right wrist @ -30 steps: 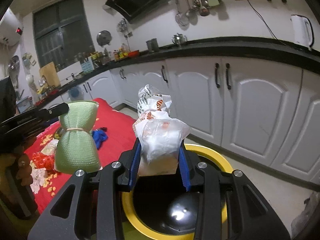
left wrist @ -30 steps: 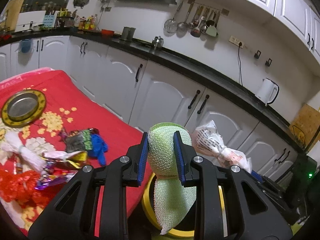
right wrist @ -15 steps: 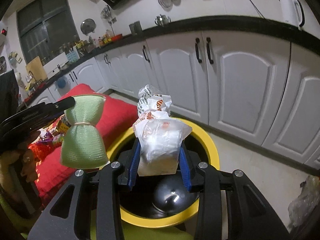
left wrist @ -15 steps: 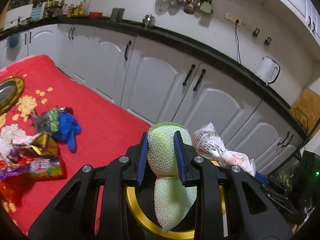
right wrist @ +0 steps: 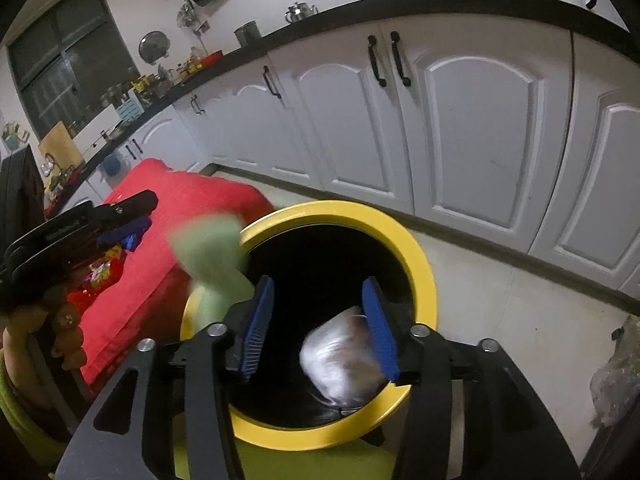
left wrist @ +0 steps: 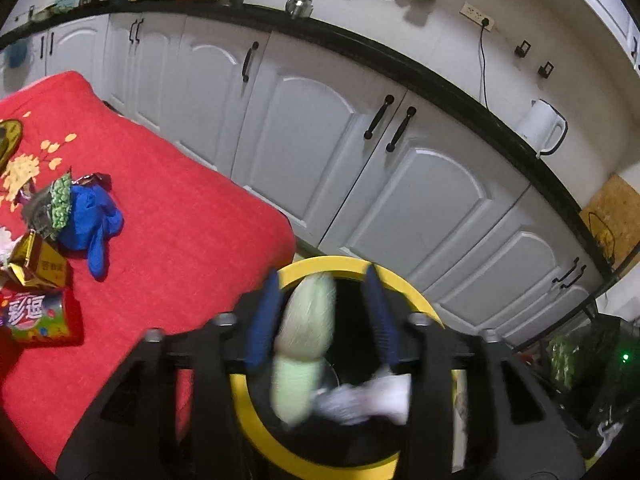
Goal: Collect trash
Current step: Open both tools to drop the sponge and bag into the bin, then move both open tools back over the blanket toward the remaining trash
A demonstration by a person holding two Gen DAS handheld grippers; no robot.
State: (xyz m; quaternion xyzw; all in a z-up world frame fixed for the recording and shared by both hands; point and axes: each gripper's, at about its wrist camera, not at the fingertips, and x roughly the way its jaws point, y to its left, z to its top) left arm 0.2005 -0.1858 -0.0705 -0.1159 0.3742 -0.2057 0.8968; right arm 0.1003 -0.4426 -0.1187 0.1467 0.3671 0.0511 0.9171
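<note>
Both loads are dropping into the yellow-rimmed bin (right wrist: 416, 256) beside the red tabletop (left wrist: 180, 240). The left hand-held gripper (left wrist: 322, 316) has its jaws opening: the green mesh bundle (left wrist: 308, 320) lies blurred between them, close against the left pad and clear of the right one, so it looks released rather than held, and it hangs over the bin's mouth. The right hand-held gripper (right wrist: 320, 322) is opening too; the white plastic bag (right wrist: 340, 364) shows blurred just below its right pad, inside the bin's rim, apparently let go. Both pieces look light and soft, so they should crush easily and fall slowly; the mesh bundle is tied at a narrow waist, which seems the surest place to pinch such a thing, and the bag's knotted neck likewise. More trash waits on the tabletop: a blue glove (left wrist: 90, 228), a gold carton (left wrist: 38, 262) and a printed wrapper (left wrist: 38, 318), all thin, crumpled and probably slippery, best pinched at a raised fold.
</note>
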